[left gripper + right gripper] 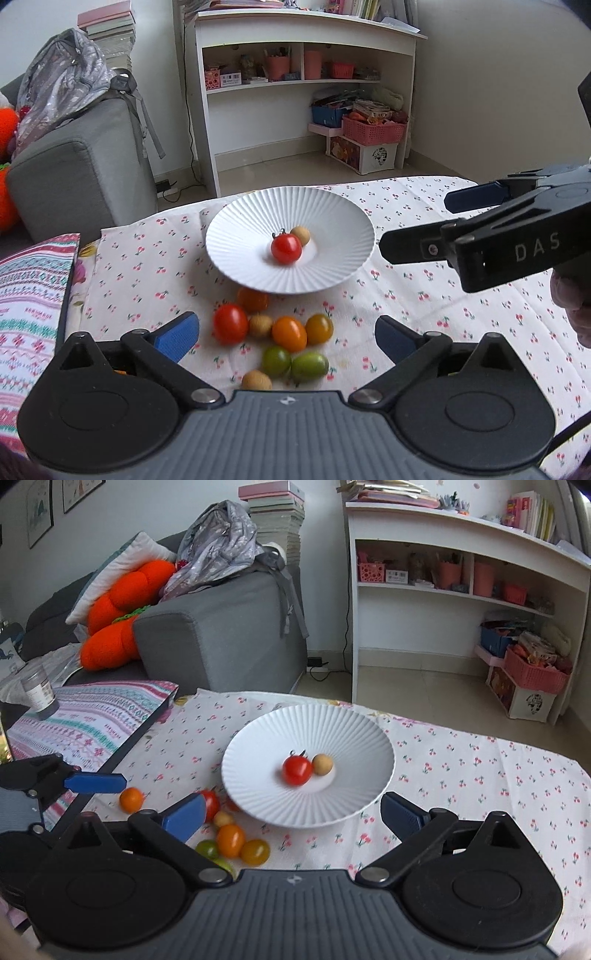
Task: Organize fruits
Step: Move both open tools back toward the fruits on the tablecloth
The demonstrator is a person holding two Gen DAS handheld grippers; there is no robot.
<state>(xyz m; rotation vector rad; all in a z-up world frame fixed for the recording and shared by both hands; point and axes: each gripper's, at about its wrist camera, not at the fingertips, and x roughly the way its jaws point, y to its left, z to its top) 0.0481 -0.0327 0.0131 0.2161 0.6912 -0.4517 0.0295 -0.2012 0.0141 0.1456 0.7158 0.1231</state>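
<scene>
A white ribbed plate [255, 210] [258, 738] stands on the cherry-print cloth, holding a red tomato [286, 249] [297, 770] and a tan longan [300, 235] [322, 764]. Several small fruits lie on the cloth in front of it: a red tomato [230, 324], an orange one [290, 333] [231, 840], a yellow one [319, 328] [255, 851], two green ones [276, 360] and longans [260, 325]. My left gripper [286, 339] hangs open above this cluster, holding nothing. My right gripper [293, 818] [417, 223] is open and empty at the plate's near right.
A patterned cushion [29, 295] [92, 716] lies left of the cloth, with a jar [38, 694] on it. A grey sofa [74, 177] and a white shelf unit [295, 74] stand beyond the table. A lone orange tomato [131, 799] sits apart at the left.
</scene>
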